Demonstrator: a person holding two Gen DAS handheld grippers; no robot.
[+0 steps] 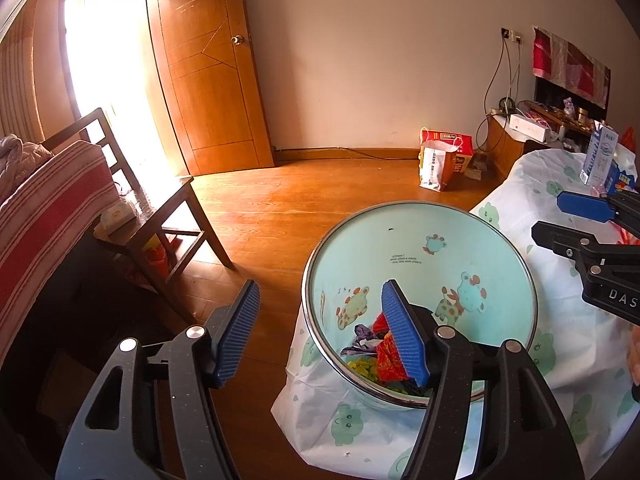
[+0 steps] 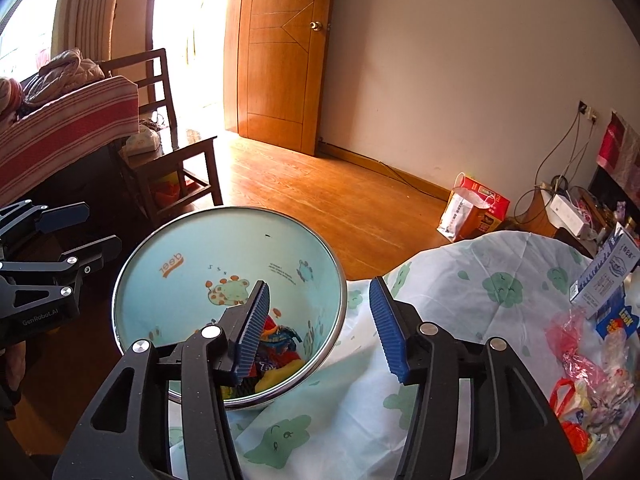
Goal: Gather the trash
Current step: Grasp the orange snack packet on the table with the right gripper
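Trash remaining for you lies off to the right, so sweep the scene from the left. Your left gripper [image 1: 320, 332] is spread wide and carries nothing; it hangs over the near-left rim of the bin [image 1: 400, 232], one pad inside the mouth and one outside over the floor. That bin, pale blue with cartoon animals, stands at the table's edge, against the frog-print tablecloth [image 2: 460, 280], and already holds crumpled wrappers [image 2: 280, 344] at its bottom. Your right gripper [image 2: 320, 328] is likewise released and empty, straddling the bin's right rim and the cloth. Further right on the table sit a milk carton [image 2: 608, 276], leaning, and a heap of plastic bags [image 2: 588, 372]. These lie right of your right gripper and well apart from the left one, so I judge the right hand nearer for the next pick.
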